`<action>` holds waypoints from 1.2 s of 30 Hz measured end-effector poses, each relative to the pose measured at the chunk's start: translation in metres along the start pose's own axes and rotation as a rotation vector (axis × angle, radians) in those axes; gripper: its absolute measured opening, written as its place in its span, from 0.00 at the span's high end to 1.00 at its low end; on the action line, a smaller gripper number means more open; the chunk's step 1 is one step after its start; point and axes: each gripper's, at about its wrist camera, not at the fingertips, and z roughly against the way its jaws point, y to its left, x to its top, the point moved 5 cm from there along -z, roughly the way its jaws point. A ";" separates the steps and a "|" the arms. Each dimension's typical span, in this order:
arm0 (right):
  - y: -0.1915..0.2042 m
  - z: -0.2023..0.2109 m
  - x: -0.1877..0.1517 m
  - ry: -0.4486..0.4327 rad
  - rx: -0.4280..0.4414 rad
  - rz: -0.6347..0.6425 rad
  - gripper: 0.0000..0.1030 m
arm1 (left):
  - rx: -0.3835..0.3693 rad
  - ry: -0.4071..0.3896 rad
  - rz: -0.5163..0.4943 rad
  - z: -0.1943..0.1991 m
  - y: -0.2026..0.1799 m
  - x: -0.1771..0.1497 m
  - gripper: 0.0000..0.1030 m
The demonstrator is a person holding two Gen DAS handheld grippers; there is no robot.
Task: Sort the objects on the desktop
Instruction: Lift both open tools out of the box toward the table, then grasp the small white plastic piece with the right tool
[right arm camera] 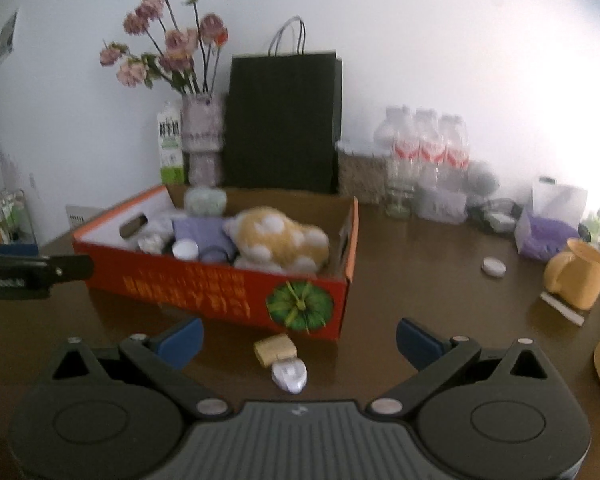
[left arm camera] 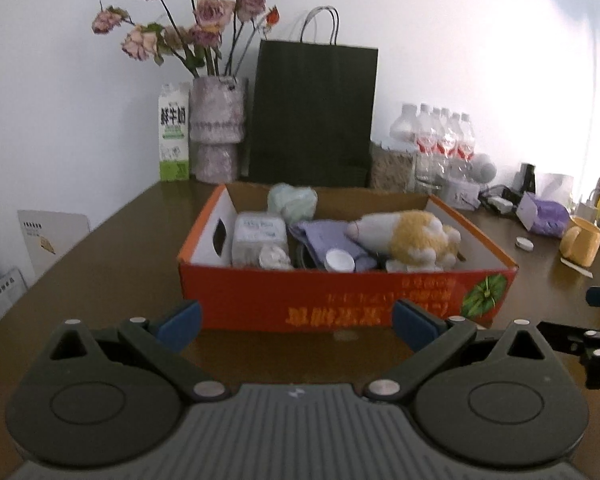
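An open red cardboard box [left arm camera: 340, 300] [right arm camera: 228, 292] stands on the brown table. Inside lie a yellow-and-white plush toy [left arm camera: 412, 236] [right arm camera: 280, 240], a purple pouch [left arm camera: 324, 236], a pale green soft item [left arm camera: 292, 200], a white container [left arm camera: 258, 236] and a small white jar [left arm camera: 339, 260]. My left gripper [left arm camera: 296, 322] is open just in front of the box, holding nothing. My right gripper [right arm camera: 300, 338] is open too. Between its fingers, on the table, lie a small tan block [right arm camera: 274, 349] and a white-lilac oval object [right arm camera: 289, 376], both untouched.
Along the back wall stand a black paper bag [left arm camera: 312, 112], a vase of dried roses [left arm camera: 216, 132], a milk carton [left arm camera: 174, 136] and several water bottles [left arm camera: 440, 140]. A yellow mug [right arm camera: 578, 276], a white round lid [right arm camera: 494, 267] and a purple tissue pack [right arm camera: 544, 236] sit at the right.
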 end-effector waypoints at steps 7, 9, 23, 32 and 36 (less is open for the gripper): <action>-0.001 -0.021 -0.016 0.062 0.000 0.010 0.00 | 0.000 0.055 -0.012 -0.010 -0.004 -0.014 0.00; -0.002 -0.027 -0.017 0.074 0.005 0.007 0.03 | -0.011 0.066 -0.013 -0.012 -0.005 -0.017 0.00; -0.006 -0.063 -0.024 0.172 0.068 0.004 0.50 | 0.006 0.139 -0.004 -0.025 -0.008 -0.030 0.00; -0.004 -0.062 -0.026 0.167 0.125 0.020 0.77 | -0.021 0.156 -0.028 -0.033 -0.028 -0.030 0.00; -0.012 -0.057 -0.020 0.139 0.122 0.009 0.77 | -0.055 0.163 -0.040 -0.038 -0.045 -0.027 0.00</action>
